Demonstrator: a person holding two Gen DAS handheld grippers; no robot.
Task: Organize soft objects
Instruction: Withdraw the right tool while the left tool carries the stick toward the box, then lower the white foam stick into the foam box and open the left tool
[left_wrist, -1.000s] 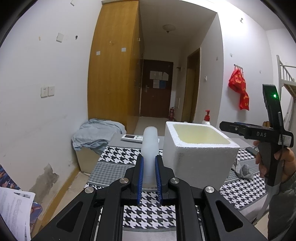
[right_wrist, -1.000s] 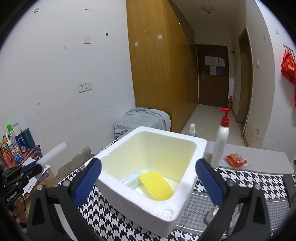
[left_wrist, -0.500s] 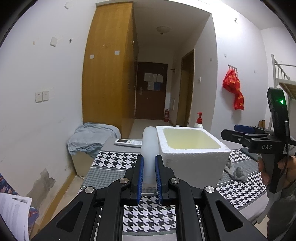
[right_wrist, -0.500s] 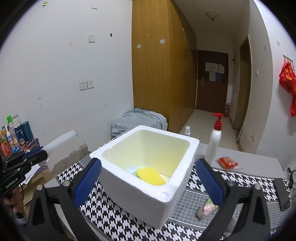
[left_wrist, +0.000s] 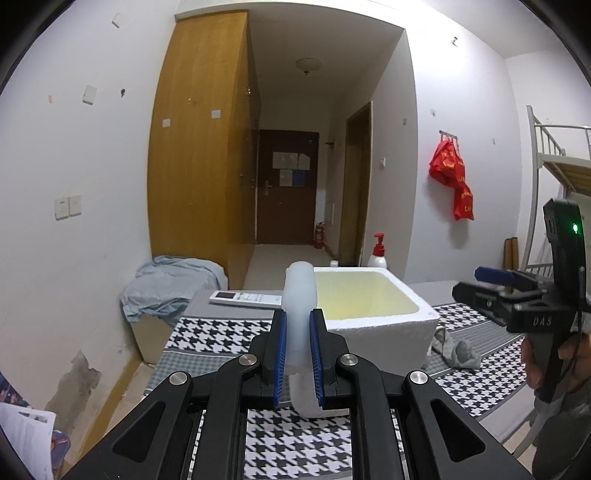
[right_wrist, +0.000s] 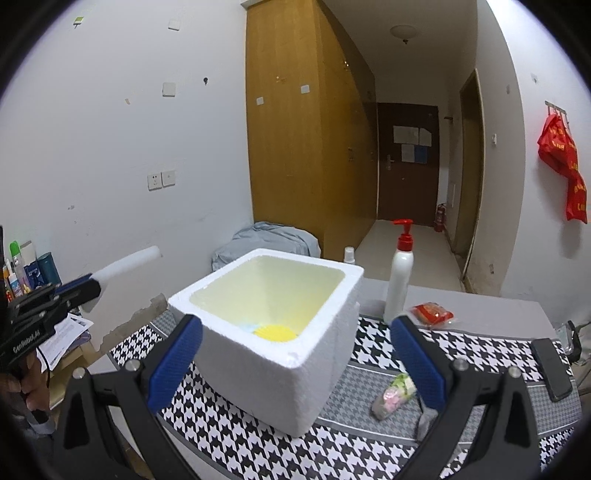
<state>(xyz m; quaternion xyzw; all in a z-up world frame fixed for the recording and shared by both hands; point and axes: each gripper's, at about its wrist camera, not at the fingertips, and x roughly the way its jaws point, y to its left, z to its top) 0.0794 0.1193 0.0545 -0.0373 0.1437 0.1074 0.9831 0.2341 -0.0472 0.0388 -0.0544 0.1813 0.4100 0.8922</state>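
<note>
The left gripper (left_wrist: 298, 350) is clamped on a white foam tube (left_wrist: 300, 295), which sticks out past its blue pads above the near left part of the houndstooth tablecloth (left_wrist: 221, 328), just left of the white foam box (right_wrist: 280, 332). Inside the box lies a yellow sponge (right_wrist: 275, 332). The right gripper (right_wrist: 295, 365) stands wide apart with nothing between its pads, straddling the box's near corner. Right of the box a small wrapped packet (right_wrist: 393, 395) lies on the cloth

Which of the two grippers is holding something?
The left gripper: its jaws are shut on a white foam tube. The right gripper has wide-open jaws with nothing in them, framing the foam box.
</note>
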